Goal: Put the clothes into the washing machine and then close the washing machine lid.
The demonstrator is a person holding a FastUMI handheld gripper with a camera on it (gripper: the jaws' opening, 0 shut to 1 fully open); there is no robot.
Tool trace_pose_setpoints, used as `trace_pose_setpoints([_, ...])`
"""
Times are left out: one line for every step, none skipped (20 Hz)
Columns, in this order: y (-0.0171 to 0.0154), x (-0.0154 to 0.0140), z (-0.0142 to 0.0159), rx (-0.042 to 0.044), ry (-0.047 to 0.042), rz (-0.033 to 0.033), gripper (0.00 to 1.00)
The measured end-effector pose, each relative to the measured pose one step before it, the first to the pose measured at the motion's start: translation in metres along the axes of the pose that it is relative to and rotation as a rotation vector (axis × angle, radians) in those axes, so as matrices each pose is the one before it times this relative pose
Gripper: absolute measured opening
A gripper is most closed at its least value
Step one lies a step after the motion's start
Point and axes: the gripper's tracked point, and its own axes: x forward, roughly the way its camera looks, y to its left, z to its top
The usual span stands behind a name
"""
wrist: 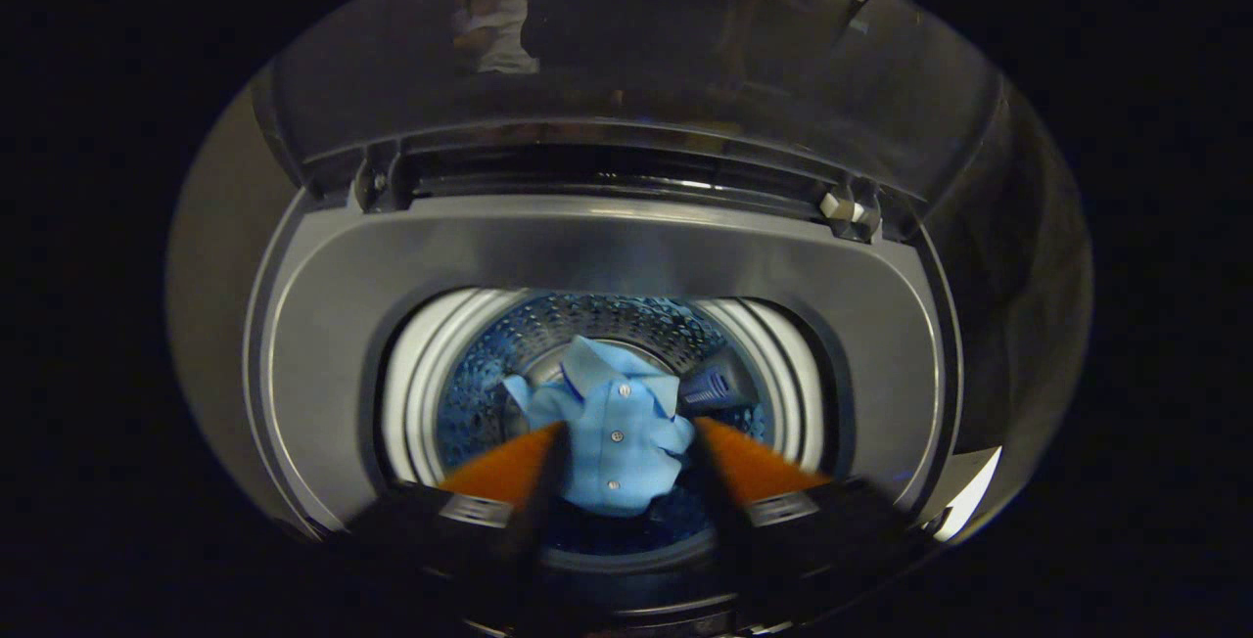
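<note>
Gripper view looks straight down into the washing machine. Closest of all are the two fingers of the gripper (pixel 626 442), and they stand wide apart with a gap between them. I cannot tell for sure if they touch anything, but they do not look like they squeeze it.

Just past the fingers, seen in the gap between them, sits the small light blue button-up shirt (pixel 617 432). It lies crumpled down inside the shiny round metal drum with little holes (pixel 626 320). So the shirt looks like it is already in the machine, and that part of the job seems done.

Around the drum runs the wide grey plastic rim of the washing machine (pixel 607 247). Beyond the rim, the dark see-through lid (pixel 626 61) stands up on its hinges, open. The lid has not been shut yet. I think that is what is left: pull the gripper out and push the lid down.
</note>
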Motion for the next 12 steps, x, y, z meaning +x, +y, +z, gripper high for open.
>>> trace_pose_setpoints([0.00148,0.00551,0.00686,0.00918,-0.01472,0.01672,0.98])
trace_pose_setpoints([-0.00182,-0.00132,0.00104,-0.00041,-0.00117,-0.00595,0.99])
trace_pose_setpoints([-0.0017,0.00094,-0.00228,-0.00099,0.00583,-0.00491,1.0])
trace_pose_setpoints([-0.00043,-0.00044,-0.00078,-0.00223,0.00336,-0.0034,1.0])
trace_pose_setpoints([-0.00111,0.00031,-0.0007,-0.00592,0.00228,-0.00432,1.0])
trace_pose_setpoints([-0.00227,-0.00067,-0.00128,-0.00456,0.00462,-0.0056,1.0])
trace_pose_setpoints([-0.0013,-0.00107,-0.00073,0.00079,0.00005,-0.00306,1.0])
trace_pose_setpoints([0.00001,-0.0002,0.00015,0.00276,-0.00144,-0.0008,1.0])
trace_pose_setpoints([-0.00148,-0.00248,0.0005,0.00129,-0.00362,-0.00217,1.0])
trace_pose_setpoints([-0.00138,-0.00278,0.00222,0.00398,-0.00727,-0.00116,1.0])
trace_pose_setpoints([-0.00079,-0.00413,0.00048,0.00766,-0.00632,0.00131,1.0])
trace_pose_setpoints([-0.00086,-0.00606,0.00321,0.00528,-0.01534,-0.00055,0.99])
